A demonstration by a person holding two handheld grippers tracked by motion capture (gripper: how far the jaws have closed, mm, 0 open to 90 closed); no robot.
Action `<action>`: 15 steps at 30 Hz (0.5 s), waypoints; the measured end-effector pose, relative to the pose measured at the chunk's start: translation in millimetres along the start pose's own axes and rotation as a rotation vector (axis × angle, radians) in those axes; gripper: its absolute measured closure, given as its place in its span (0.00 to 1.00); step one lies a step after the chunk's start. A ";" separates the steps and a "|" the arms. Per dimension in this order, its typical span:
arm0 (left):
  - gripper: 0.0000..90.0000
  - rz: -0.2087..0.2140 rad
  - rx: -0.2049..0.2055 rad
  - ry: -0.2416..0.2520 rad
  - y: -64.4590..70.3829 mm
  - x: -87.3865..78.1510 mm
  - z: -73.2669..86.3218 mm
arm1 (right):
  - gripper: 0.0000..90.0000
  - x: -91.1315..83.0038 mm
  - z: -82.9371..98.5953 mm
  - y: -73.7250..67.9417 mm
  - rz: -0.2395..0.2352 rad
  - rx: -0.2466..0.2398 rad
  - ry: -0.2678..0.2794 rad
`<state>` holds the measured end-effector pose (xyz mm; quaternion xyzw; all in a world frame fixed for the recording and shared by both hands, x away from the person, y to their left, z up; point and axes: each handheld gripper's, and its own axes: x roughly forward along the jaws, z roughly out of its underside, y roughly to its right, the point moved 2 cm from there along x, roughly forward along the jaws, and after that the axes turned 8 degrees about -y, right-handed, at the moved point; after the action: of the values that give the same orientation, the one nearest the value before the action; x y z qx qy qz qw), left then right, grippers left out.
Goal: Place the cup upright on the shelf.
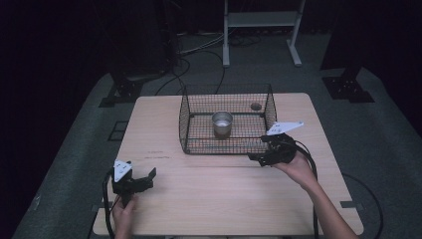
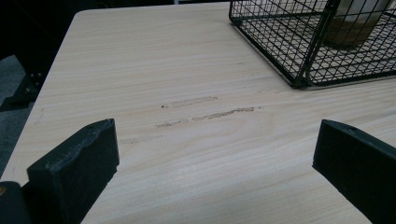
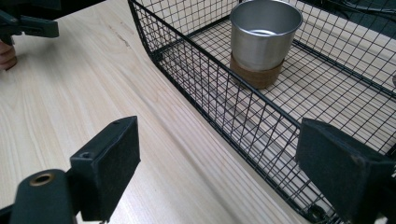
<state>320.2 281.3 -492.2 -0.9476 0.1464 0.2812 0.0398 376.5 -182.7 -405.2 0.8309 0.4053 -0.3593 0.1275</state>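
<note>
A black wire basket (image 1: 185, 124) stands at the middle back of the wooden table (image 1: 224, 199). Inside it, upright, is a metal cup (image 1: 222, 123) with a brown band at its base. My right gripper (image 1: 259, 148) is open at the basket's front right corner; in the right gripper view its jaws straddle the basket's (image 3: 210, 79) front wall, with the cup (image 3: 265, 37) beyond. My left gripper (image 1: 142, 174) is open and empty over bare table at the front left, well short of the basket (image 2: 299, 51) and cup (image 2: 355, 23). The left gripper (image 3: 28, 25) also shows far off.
A small dark round thing (image 1: 256, 106) lies at the basket's back right corner. Faint scuff marks (image 2: 210, 112) cross the wood ahead of my left gripper. Beyond the table stand a white frame (image 1: 261, 20), black stands (image 1: 122, 89) and floor cables (image 1: 184, 69).
</note>
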 end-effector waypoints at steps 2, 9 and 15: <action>0.00 0.000 0.000 0.000 0.1 0.1 0.0 | 0.15 -0.9 3.1 -1.3 -0.005 0.004 0.005; 0.00 -0.002 0.005 0.001 0.4 0.3 0.0 | 0.15 -1.6 16.6 -4.3 0.000 0.004 0.008; 0.00 -0.004 0.009 -0.003 0.8 0.5 0.0 | 0.15 -6.3 28.9 -5.2 0.007 0.010 0.010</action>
<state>320.4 280.4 -492.5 -0.9473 0.1459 0.2818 0.0447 355.7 -197.6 -420.9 0.8349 0.4010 -0.3566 0.1225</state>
